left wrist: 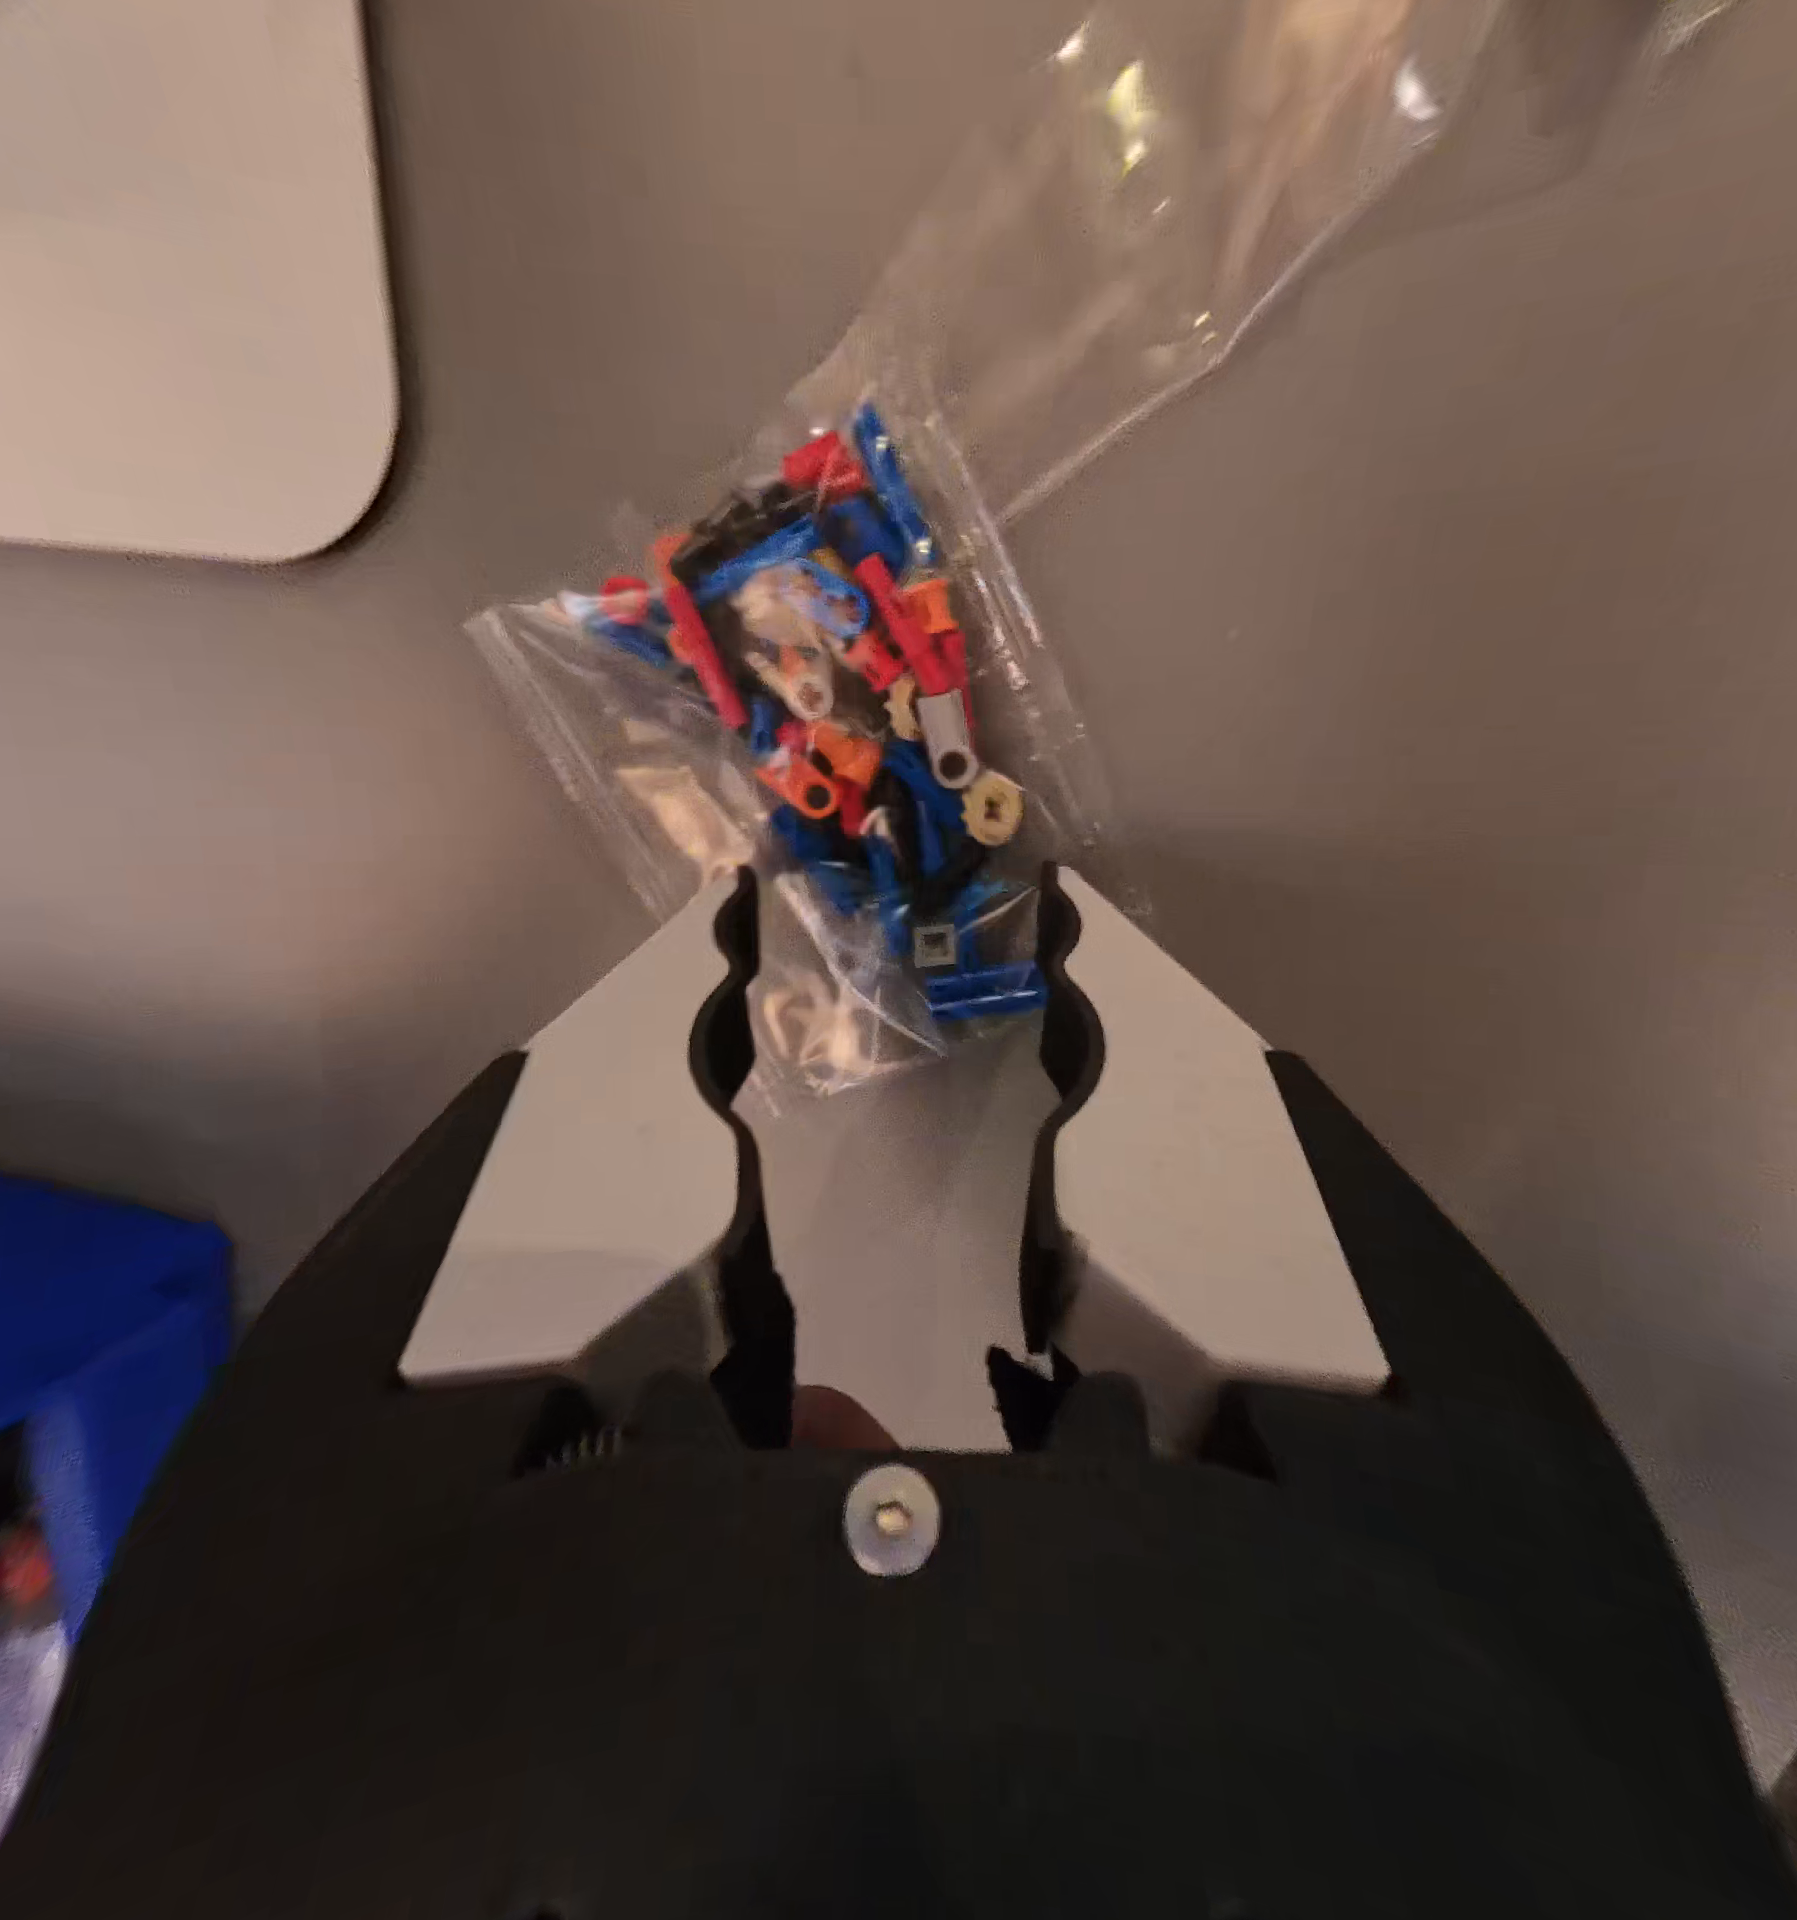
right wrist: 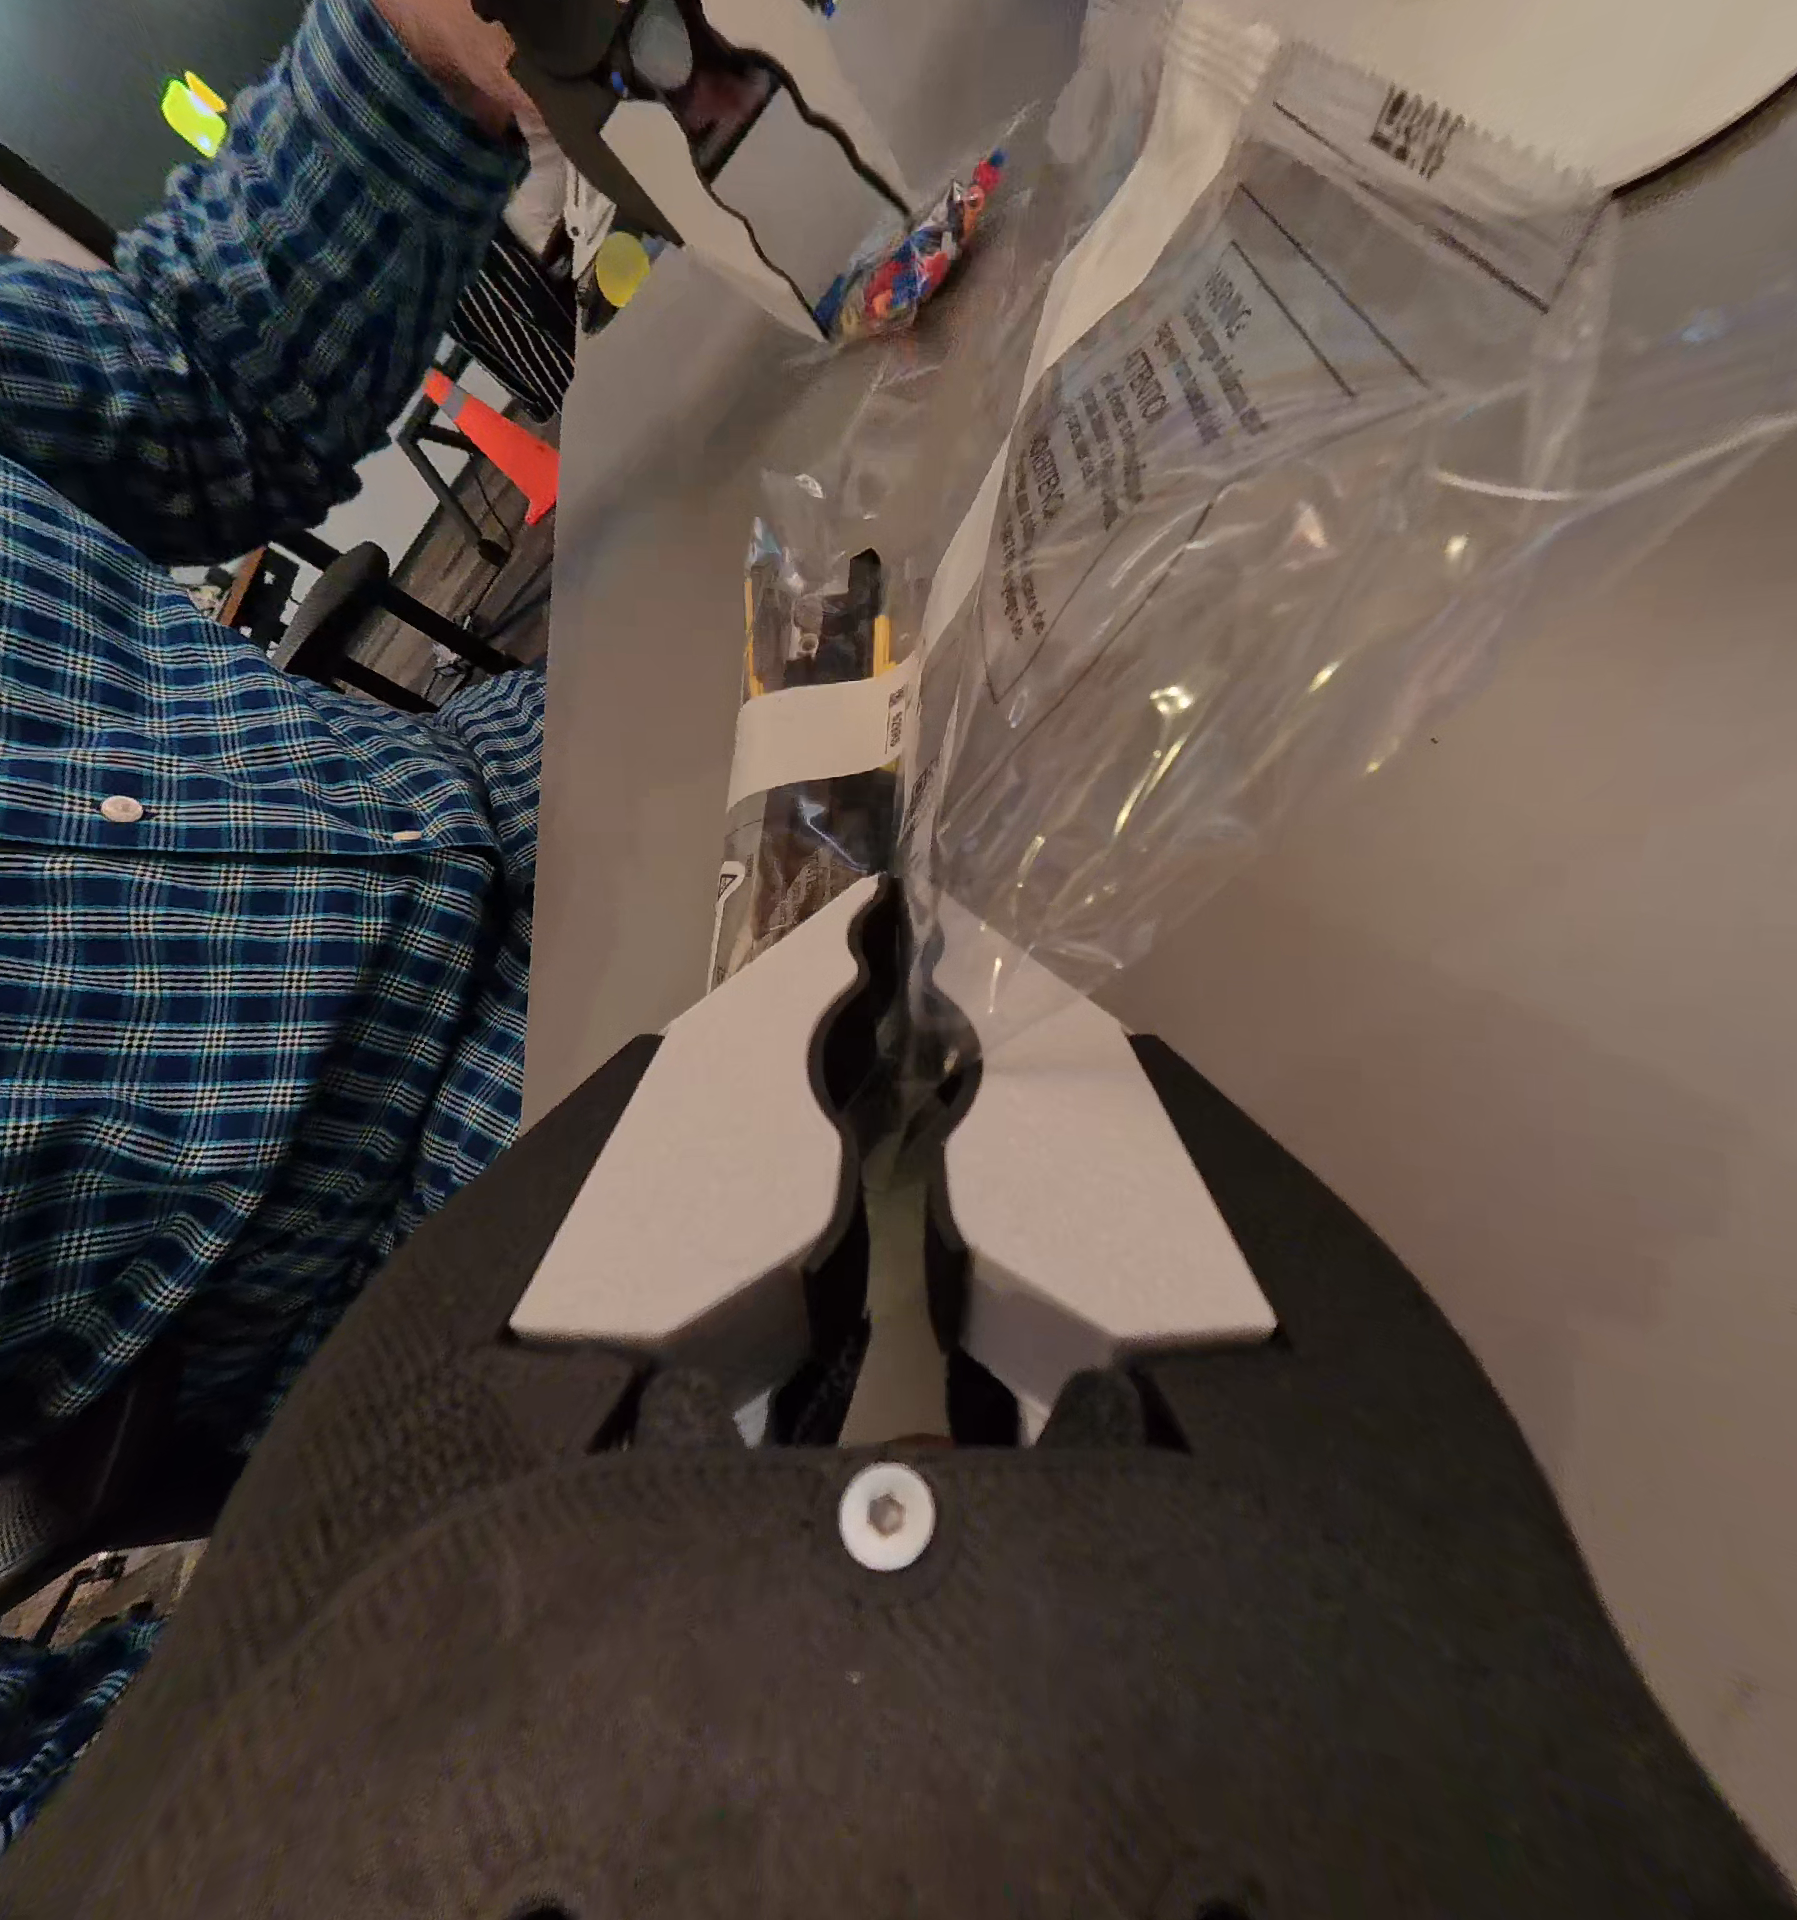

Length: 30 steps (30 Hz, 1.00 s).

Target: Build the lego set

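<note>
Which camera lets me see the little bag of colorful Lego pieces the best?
The left wrist view. The little bag of pieces sits right in front of the open left claw, so the red, blue and orange parts show clearly. In the right wrist view it is only a tiny colorful bundle far off, beside that same claw.

Dim warm light, glare on clear plastic bag (left wrist: pixel 1164 270), blurred, warped edges

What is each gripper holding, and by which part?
The right gripper is shut on the large clear bag, pinching a bunched edge of its film. The left gripper is open around the small parts bag, holding nothing.
</note>
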Motion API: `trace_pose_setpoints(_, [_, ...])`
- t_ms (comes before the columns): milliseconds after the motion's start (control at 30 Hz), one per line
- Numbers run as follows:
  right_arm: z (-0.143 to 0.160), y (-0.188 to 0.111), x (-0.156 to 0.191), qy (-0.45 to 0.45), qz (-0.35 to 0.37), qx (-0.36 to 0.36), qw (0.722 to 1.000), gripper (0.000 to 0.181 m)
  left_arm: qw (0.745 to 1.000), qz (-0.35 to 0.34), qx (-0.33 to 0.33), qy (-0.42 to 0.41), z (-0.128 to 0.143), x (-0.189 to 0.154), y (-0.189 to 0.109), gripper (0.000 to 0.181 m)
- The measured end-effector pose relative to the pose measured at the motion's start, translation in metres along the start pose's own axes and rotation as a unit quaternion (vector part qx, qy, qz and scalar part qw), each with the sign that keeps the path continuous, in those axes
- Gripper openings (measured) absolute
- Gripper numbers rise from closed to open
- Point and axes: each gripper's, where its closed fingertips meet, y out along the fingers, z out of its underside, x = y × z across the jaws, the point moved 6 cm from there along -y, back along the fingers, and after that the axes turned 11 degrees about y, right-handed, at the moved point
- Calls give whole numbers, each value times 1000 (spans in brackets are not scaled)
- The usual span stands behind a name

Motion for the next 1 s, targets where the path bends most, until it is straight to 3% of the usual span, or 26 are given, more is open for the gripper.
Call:
trace_pose_setpoints(100, [0,0,0,-1,0,0,1000,0,997,-29,-24,-65,-2,5,-12,72])
trace_pose_setpoints(167, [0,0,0,-2,-1,-1,1000,0,989,-59,-45,-130,-11,7,-13,72])
trace_pose_setpoints(300, [0,0,0,-1,-2,-1,1000,0,981,-56,-23,-186,-12,-4,7,66])
trace_pose_setpoints(367, [0,0,1,-2,-2,0,1000,0,976,-40,-46,-207,-12,-5,11,60])
trace_pose_setpoints(500, [0,-1,1,-1,-5,-1,1000,0,988,-31,-21,-153,-5,-3,6,50])
trace_pose_setpoints(633, [0,-2,0,0,-7,-1,1000,0,999,4,-37,-34,7,0,3,41])
trace_pose_setpoints(767, [-1,-4,0,0,-9,-1,1000,0,1000,7,-30,2,26,13,-1,39])
trace_pose_setpoints(900, [-1,-4,0,2,-10,0,1000,0,1000,-8,-3,1,33,19,-11,61])
trace_pose_setpoints(1000, [-4,-3,2,2,-16,-4,1000,0,999,-42,-24,-19,18,19,-24,70])
